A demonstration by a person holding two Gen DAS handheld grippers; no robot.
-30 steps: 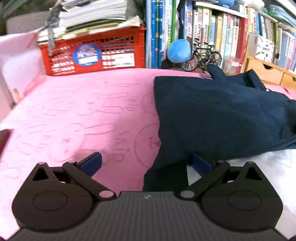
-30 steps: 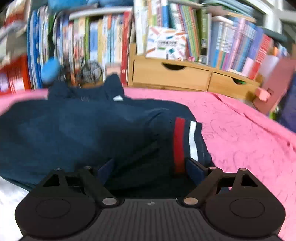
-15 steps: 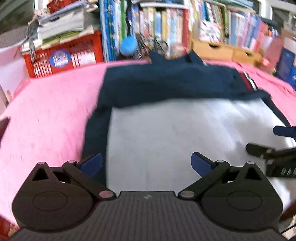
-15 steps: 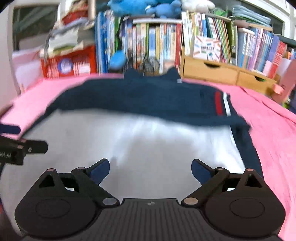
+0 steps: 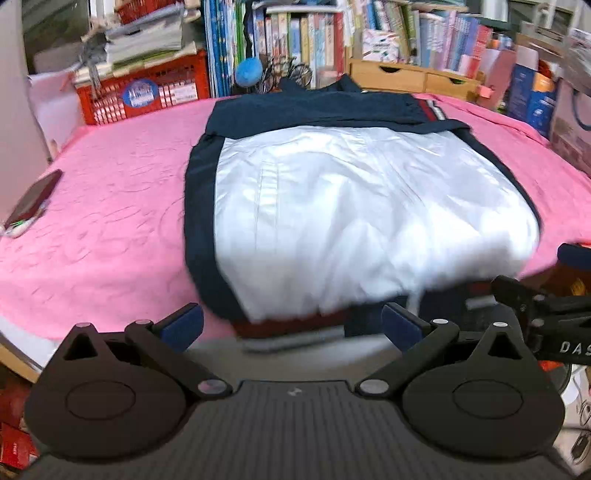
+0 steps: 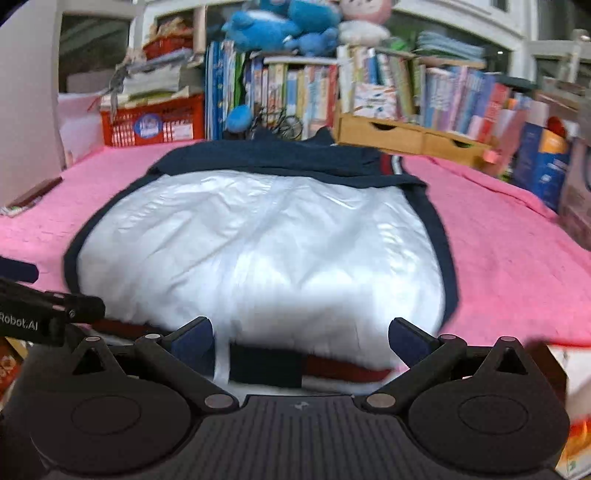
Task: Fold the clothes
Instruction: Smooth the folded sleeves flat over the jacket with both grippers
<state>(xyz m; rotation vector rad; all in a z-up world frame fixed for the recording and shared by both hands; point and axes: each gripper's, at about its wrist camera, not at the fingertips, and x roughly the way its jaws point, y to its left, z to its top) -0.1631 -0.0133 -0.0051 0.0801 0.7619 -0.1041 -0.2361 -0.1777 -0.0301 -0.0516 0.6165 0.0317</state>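
Your right gripper (image 6: 301, 338) has its jaws spread wide and opening, nothing pinched, only the near hem of the jacket (image 6: 258, 251) lying below the gap. Your left gripper (image 5: 291, 321) is wide too and grips nothing. The jacket sits in the middle of the pink blanket (image 5: 110, 206), white lining up, navy collar end folded over at the far side by the bookshelf (image 6: 369, 85).

Only the right view catches the blue plush toys (image 6: 280, 29) on top of the shelf. The left view gives you a better look at the phone (image 5: 31, 203) at the blanket's left edge.

A second ago both claws were up close over the navy fabric at the far end; now they're back at the near hem.
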